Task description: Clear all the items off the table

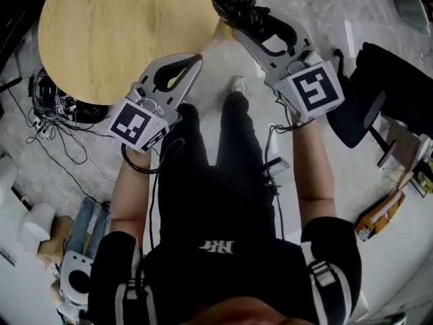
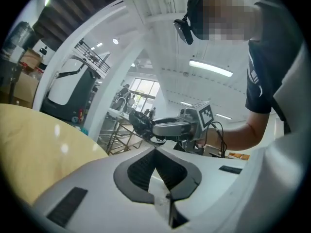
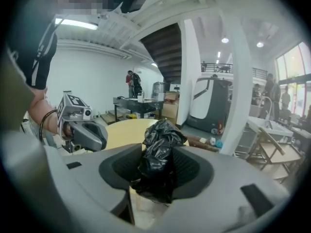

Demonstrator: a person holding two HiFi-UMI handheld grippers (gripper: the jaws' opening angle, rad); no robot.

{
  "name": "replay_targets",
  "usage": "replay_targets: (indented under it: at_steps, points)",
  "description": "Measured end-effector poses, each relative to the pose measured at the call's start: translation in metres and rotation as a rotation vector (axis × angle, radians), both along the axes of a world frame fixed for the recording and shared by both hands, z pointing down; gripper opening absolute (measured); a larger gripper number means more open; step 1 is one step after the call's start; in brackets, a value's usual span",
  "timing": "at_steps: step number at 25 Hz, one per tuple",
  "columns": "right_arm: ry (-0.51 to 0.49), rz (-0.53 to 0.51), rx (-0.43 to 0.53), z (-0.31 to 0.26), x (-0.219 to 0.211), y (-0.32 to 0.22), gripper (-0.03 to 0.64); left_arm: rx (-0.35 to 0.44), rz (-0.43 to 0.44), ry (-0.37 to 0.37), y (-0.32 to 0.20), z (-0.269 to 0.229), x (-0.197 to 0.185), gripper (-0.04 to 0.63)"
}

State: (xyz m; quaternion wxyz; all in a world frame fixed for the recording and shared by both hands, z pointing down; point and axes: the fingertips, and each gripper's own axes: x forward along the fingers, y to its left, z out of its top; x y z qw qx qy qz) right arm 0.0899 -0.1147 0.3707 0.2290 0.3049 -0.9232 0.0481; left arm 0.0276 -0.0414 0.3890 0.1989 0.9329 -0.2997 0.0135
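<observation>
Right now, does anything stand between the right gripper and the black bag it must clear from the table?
Nothing visible does. The black bag is pinched between the jaws of the right gripper, held in the air beside the edge of the table.

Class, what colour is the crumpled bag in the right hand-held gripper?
Black bag; clearest in right gripper view.

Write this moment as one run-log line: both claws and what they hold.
left claw: shut, empty | right claw: shut on bag | bag: black, crumpled, near table edge
</observation>
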Motion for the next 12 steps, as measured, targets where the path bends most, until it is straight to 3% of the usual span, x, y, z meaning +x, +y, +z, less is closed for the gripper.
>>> replay_targets:
  at_steps: [6, 12]
  points:
    - [-0.006, 0.119, -0.089, 0.077, 0.123, -0.016, 0.192, -0.05, 0.079, -0.006, 0.007, 0.057, 0.098, 0.014]
    - [-0.024, 0.12, -0.184, 0.182, 0.18, -0.024, 0.192, -0.124, 0.066, -0.07, 0.017, 0.143, 0.16, 0.012]
